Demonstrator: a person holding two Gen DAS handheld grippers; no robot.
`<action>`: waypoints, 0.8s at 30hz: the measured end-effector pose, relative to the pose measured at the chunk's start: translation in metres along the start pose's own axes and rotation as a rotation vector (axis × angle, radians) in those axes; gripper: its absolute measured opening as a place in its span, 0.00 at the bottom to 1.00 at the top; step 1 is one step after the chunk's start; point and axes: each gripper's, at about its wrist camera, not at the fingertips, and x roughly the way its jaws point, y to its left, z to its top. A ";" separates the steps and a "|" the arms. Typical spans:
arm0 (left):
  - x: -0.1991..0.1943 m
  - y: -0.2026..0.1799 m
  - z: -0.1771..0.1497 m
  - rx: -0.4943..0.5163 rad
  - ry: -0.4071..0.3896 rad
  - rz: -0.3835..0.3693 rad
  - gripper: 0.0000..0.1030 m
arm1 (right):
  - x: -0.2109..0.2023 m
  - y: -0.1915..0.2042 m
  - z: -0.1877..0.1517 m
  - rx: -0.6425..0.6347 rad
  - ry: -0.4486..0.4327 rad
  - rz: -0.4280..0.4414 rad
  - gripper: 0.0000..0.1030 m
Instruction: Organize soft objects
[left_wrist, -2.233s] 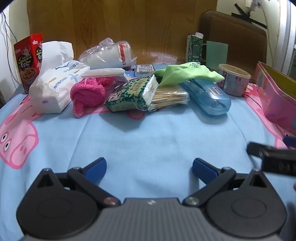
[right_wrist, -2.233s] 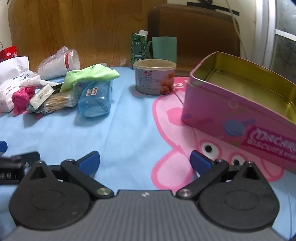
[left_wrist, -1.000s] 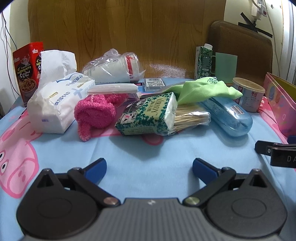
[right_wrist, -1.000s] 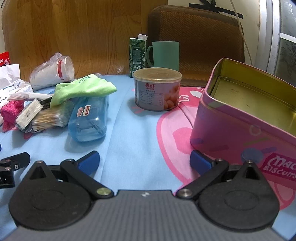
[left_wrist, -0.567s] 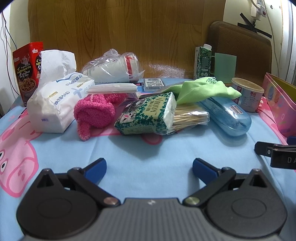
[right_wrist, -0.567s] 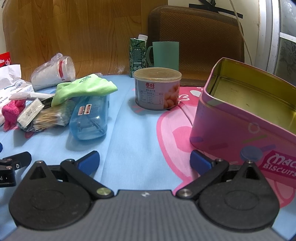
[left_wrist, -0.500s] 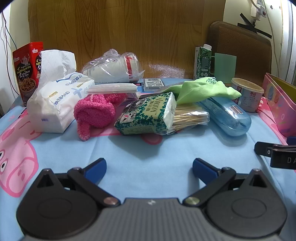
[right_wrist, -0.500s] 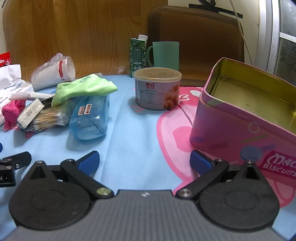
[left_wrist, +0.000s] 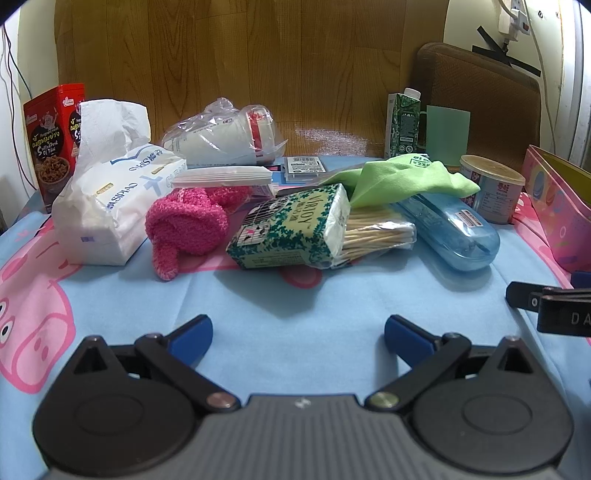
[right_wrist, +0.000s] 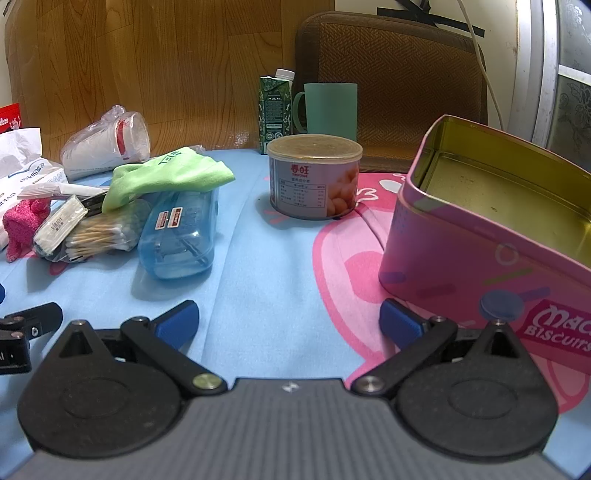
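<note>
A fluffy pink sock lies on the blue cloth ahead of my left gripper, which is open and empty. A green cloth drapes over a blue plastic case. A white tissue pack sits at the left. In the right wrist view my right gripper is open and empty; the green cloth and pink sock lie far left, and an open, empty pink biscuit tin stands at the right.
A green tissue packet and a bag of cotton swabs lie mid-pile. A bagged cup stack, red box, milk carton, green mug and can stand behind. A chair back is beyond.
Both grippers have moved forward and slightly lower toward the pile over two seconds; in the last half second nothing has visibly moved. Both stay open.
</note>
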 end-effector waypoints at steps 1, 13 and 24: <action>0.000 0.000 0.000 0.000 0.000 0.000 1.00 | 0.000 0.000 0.000 0.000 -0.001 0.000 1.00; -0.009 0.031 -0.002 -0.143 -0.047 -0.081 1.00 | -0.007 -0.003 -0.003 0.010 -0.033 0.064 1.00; -0.015 0.099 -0.005 -0.317 -0.131 -0.109 1.00 | -0.025 0.039 0.022 -0.125 -0.173 0.373 0.72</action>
